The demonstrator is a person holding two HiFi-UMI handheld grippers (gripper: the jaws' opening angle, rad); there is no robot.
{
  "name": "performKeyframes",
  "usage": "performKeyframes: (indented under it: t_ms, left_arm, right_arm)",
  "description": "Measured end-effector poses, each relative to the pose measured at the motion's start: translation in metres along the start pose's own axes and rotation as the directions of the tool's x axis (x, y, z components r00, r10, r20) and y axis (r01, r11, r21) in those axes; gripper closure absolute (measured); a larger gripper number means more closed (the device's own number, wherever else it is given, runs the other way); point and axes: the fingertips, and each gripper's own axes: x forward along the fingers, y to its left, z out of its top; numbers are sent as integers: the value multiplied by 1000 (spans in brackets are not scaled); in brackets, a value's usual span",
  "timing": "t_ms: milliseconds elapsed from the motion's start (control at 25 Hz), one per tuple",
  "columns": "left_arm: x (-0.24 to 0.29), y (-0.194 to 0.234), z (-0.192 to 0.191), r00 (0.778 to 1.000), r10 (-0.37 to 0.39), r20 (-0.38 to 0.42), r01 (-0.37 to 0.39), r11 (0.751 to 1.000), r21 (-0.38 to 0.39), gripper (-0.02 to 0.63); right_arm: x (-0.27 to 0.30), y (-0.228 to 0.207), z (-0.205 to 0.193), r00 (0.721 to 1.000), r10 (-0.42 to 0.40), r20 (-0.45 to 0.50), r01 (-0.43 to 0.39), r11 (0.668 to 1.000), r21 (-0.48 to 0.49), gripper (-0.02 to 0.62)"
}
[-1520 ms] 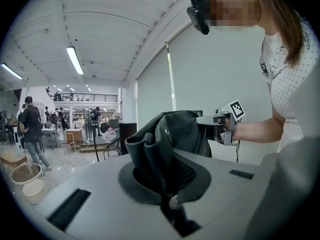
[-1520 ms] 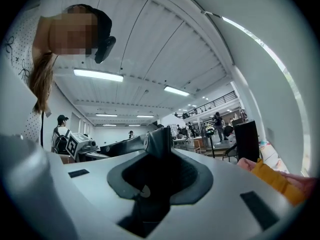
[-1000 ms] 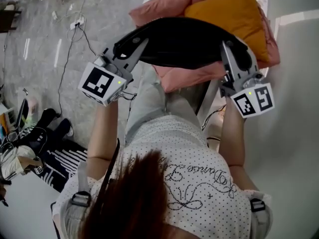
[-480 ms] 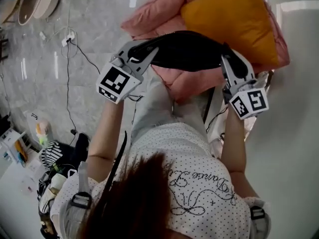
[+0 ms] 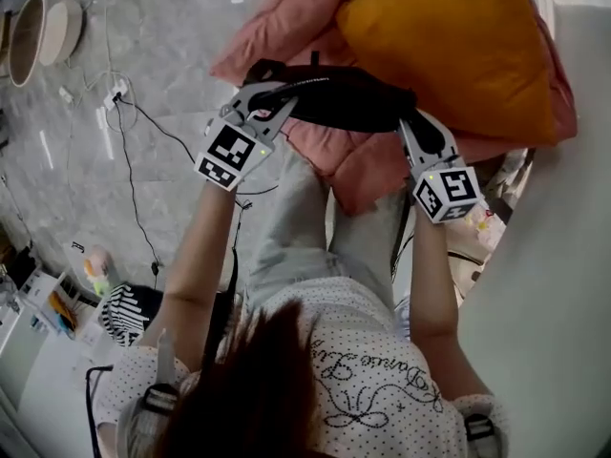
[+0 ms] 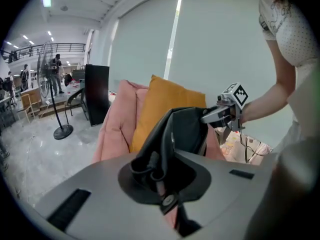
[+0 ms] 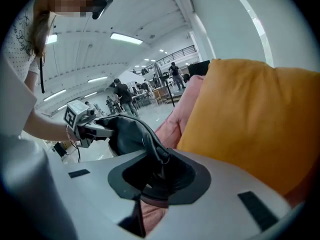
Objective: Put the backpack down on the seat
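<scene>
The black, limp fabric backpack [image 5: 348, 98] sags between my left gripper [image 5: 275, 98] and right gripper [image 5: 410, 125], each clamped on one end, forearms outstretched over the pink padded seat [image 5: 368, 165].

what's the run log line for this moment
left gripper: shut on black fabric backpack | right gripper: shut on backpack | backpack: over pink padded seat, unreleased

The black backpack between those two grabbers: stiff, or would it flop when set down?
Probably floppy: the backpack hangs slung between the left gripper and right gripper, its fabric creased. It seems fairly light, as thin pinches carry it. On the pink cushion it would likely slump, not roll.
</scene>
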Motion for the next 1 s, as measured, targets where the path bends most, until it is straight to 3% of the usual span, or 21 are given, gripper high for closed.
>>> performKeyframes:
  t_ms: [320, 760, 920, 1000]
  left_arm:
    - [63, 17, -68, 997, -16, -78, 13, 999, -42, 587]
    - [132, 35, -128, 989, -37, -144, 30, 998, -50, 554]
    - [157, 41, -158, 975, -112, -192, 105, 993, -47, 546]
    - [162, 37, -166, 968, -145, -206, 142, 989, -30, 543]
  right_arm:
    - [40, -27, -74, 992, 25, -120, -21, 999, 27, 511]
    - [68, -47, -147, 981, -58, -185, 74, 994, 80, 514]
    - [89, -53, -194, 956, -63, -286, 90, 992, 83, 514]
    - [91, -56, -207, 956, -60, -287, 94, 990, 108, 515]
